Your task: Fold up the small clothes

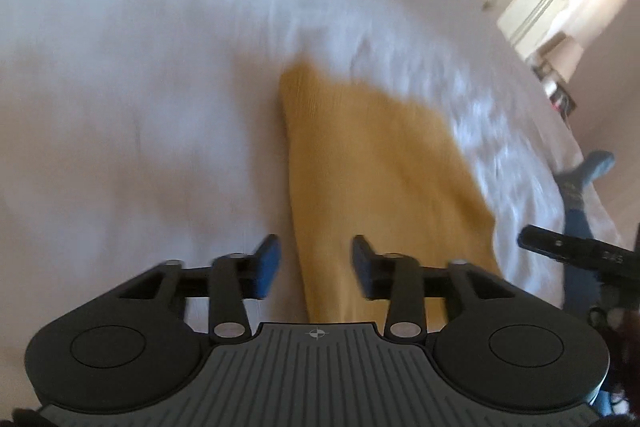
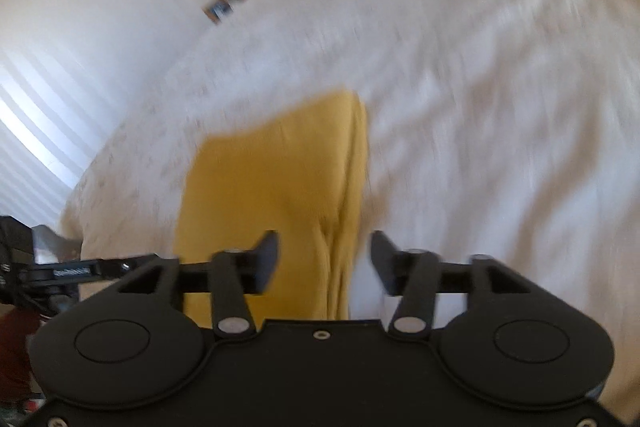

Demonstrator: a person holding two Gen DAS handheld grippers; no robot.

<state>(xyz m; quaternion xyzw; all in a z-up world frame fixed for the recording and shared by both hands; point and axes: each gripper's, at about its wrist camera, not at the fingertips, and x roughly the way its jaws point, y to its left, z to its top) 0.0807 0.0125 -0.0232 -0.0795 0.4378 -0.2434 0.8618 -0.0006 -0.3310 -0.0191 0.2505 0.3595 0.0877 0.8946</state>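
- The yellow cloth (image 1: 372, 163) lies on the white bed (image 1: 140, 87), already folded into a long strip that runs away from both cameras. Its near end passes under each gripper.
- The left gripper (image 1: 316, 263) stands partly open above the cloth's left edge. Nothing is clamped; the blue pads (image 1: 267, 263) press on nothing.
- The right gripper (image 2: 324, 263) is also partly open and empty, over the cloth's right edge, where a thick rolled seam (image 2: 352, 171) shows.
- Both views are blurred, so how neat the fold's far edge is cannot be told.
- Risk: with both grippers free, the top layer may spring back or slide, since nothing pins it. Soft bedding under it would make that worse.
- Risk: a jaw closing low on the next grab could pinch the sheet along with the cloth and drag the bed's wrinkles into the fold.
- Risk: the bulky right seam could be gripped alone, so only one layer lifts and the strip opens up.
- Risk: if the two grippers take the near end at unequal depths, the next fold would likely come out skewed.
- The blue garment (image 1: 580, 211) hangs at the bed's right edge, near the other gripper seen in the left view. A wide swing there could knock it off.
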